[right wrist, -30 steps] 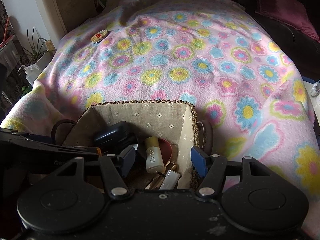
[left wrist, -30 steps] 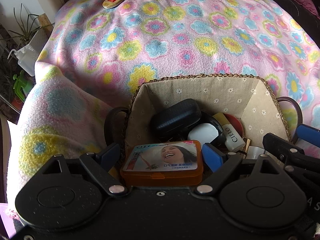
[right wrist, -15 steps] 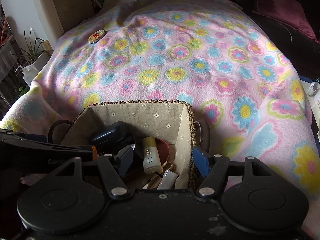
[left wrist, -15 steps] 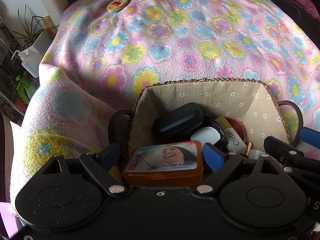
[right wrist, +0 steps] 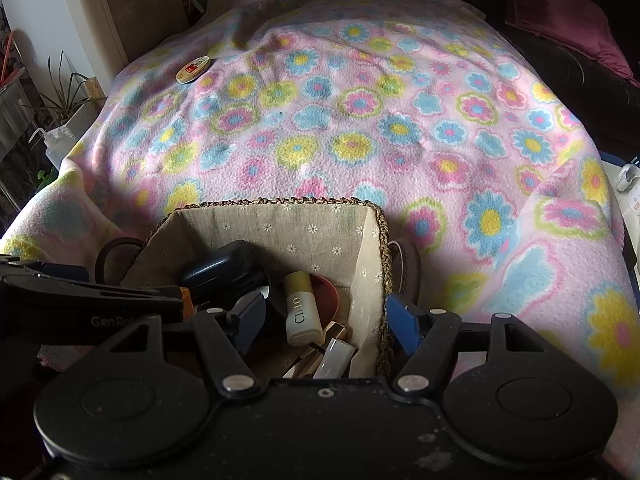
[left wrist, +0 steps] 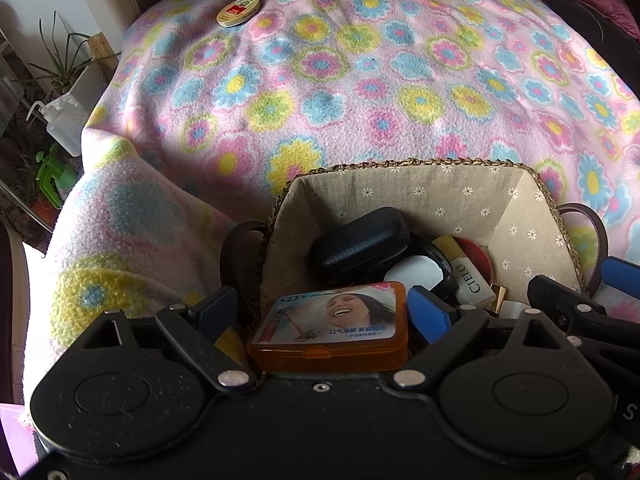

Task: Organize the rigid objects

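A woven basket [left wrist: 400,162] with a flowered cloth lining stands on a floral blanket [left wrist: 360,80]. It holds a black case [left wrist: 360,240], a cream tube marked CIELO [left wrist: 468,276], a red round lid [left wrist: 476,252] and a white round piece [left wrist: 416,272]. An orange plastic box [left wrist: 332,320] lies at the near left corner between the fingers of my left gripper [left wrist: 322,312]. Its jaws are opening and its left pad [left wrist: 216,312] stands clear of the box. My right gripper [right wrist: 328,322] is open astride the basket's right wall [right wrist: 370,264], above the tube [right wrist: 302,308].
A round cream tin [left wrist: 238,11] with a red label lies far back left on the blanket. Off the left edge are a potted plant [left wrist: 60,60], a white squeeze bottle [left wrist: 64,120] and a green item [left wrist: 52,176]. Dark red cushions [right wrist: 560,12] sit at the back right.
Both grippers' jaws stand a little wider than before. The orange box stays in the same spot between the left fingers. Neither hand has shifted noticeably.
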